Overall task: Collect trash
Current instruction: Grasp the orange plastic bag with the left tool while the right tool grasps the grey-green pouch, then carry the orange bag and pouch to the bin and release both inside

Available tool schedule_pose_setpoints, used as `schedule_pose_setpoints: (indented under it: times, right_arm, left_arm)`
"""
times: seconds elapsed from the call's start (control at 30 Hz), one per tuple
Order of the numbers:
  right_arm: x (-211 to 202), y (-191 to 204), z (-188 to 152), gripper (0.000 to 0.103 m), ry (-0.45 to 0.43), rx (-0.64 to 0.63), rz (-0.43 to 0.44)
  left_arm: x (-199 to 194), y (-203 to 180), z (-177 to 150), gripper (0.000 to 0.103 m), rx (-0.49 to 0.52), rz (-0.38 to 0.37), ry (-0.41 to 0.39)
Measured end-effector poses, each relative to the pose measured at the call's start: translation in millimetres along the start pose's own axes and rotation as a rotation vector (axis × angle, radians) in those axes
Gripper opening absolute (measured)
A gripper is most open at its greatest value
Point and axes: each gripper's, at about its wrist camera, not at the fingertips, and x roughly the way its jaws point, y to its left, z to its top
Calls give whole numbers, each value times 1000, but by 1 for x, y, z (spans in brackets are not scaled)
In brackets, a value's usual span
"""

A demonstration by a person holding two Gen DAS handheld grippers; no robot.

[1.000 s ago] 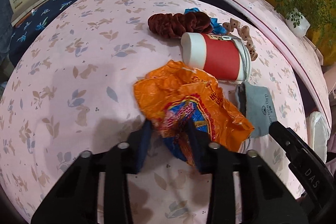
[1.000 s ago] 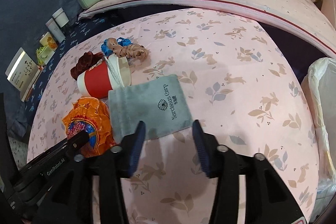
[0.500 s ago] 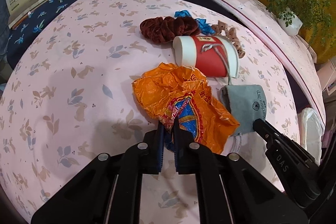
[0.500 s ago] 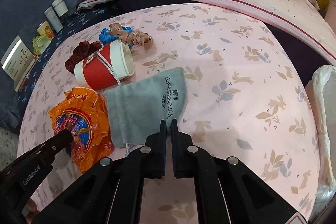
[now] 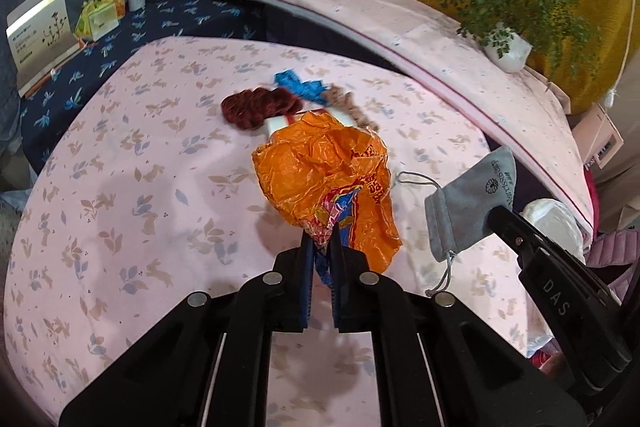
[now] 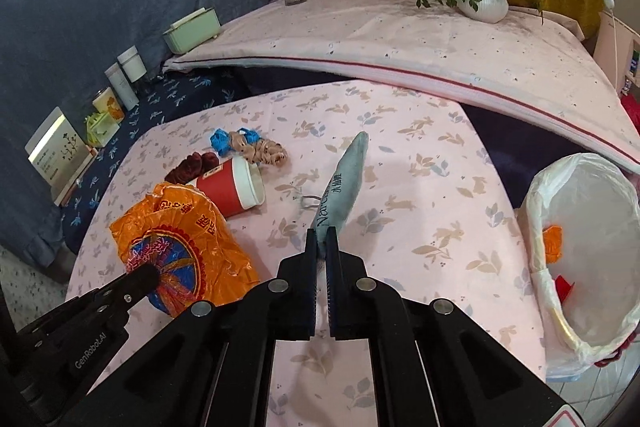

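A pink leaf-print table fills both views, with a raised pink shelf behind it and a navy cloth to the left. Beside the table's right edge stands a white-lined bin, open, with orange and red scraps inside.

Half a second ago both items lay flat on the cloth; now both are lifted clear of it. The orange bag hangs crumpled from the left gripper, whose jaws are pressed together on the bag's lower corner; it now hides most of the red cup, which lies on its side on the table. The grey pouch is pinched at one edge by the right gripper, jaws closed on it, and stands edge-on in the right view, its drawstring dangling.

The maroon scrunchie, tan scrunchie and blue scrunchie remain where they were, beyond the cup.
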Motion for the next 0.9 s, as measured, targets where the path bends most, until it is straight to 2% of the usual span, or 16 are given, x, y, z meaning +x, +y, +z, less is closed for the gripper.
schedule_pose_setpoints:
  times: [0.4, 0.9]
  right_arm:
    - [-65, -57, 13, 4, -98, 47, -29]
    - [-96, -148, 9, 4, -148, 158, -117]
  left_arm:
    - [-39, -83, -3, 7, 130, -73, -64]
    - [-29, -177, -19, 7, 264, -167, -31]
